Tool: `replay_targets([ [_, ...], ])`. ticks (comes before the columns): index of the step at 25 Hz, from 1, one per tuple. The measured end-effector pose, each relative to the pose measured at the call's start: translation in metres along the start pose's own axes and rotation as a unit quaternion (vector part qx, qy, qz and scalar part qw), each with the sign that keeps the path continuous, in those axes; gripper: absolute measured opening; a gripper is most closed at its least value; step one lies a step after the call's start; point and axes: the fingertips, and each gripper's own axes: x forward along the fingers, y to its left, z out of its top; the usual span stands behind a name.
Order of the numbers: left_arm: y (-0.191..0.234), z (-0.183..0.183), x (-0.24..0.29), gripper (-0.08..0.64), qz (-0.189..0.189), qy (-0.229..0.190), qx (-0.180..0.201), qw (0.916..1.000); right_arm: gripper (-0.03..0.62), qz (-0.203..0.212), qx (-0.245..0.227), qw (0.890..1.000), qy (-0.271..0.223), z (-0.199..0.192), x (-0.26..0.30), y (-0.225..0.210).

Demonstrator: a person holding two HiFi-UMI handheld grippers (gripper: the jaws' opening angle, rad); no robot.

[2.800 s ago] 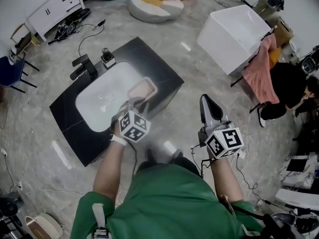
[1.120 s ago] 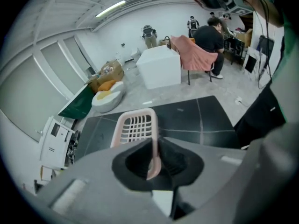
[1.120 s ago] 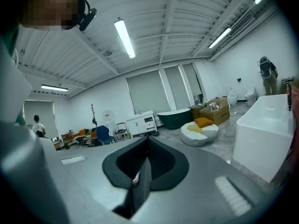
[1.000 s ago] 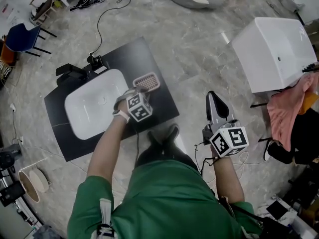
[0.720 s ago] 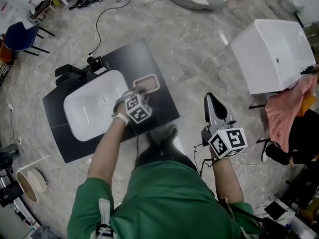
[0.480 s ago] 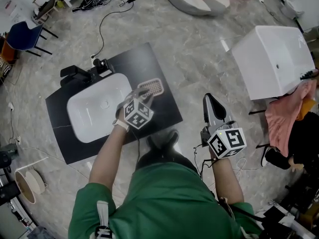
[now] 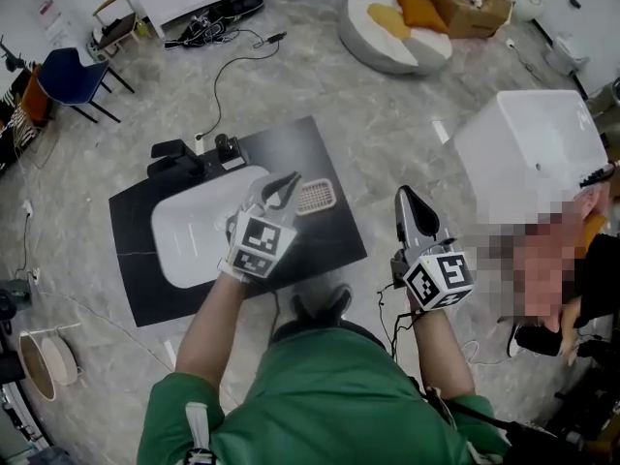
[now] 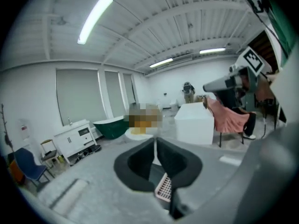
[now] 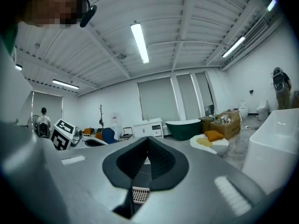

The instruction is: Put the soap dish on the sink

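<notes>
Black slab sink [image 7: 145, 260] with white oval basin [image 7: 199, 229]. Left forearm [image 7: 215, 308] stretched over its near edge, left gripper [image 7: 282, 188] with jaws a narrow slit apart, empty. Right gripper [image 7: 404, 198] off beside, jaws together. Pink grid-topped plastic soap dish [image 7: 317, 198] flat on the slab, right of the basin.

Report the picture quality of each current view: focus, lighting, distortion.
Head view: evenly lit and mostly sharp, with the soap dish grid readable and a mosaic patch at the right edge. Left gripper view: strong fisheye with dark corners, soft throughout, the ceiling tube blown out. Right gripper view: the same fisheye but crisper, the ceiling light glaring, and a mosaic patch at the top left.
</notes>
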Motion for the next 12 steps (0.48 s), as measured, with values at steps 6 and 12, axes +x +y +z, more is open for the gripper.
replay_targets([
  [6, 0.010, 0.058, -0.060, 0.000, 0.060, -0.083, -0.022, 0.9945, -0.003, 0.012, -0.028, 0.999, -0.023, 0.029, -0.005, 0.025],
  [12, 0.016, 0.089, -0.094, -0.002, 0.093, -0.124, -0.036, 0.9873, -0.003, 0.024, -0.057, 0.997, -0.049, 0.055, -0.012, 0.045],
])
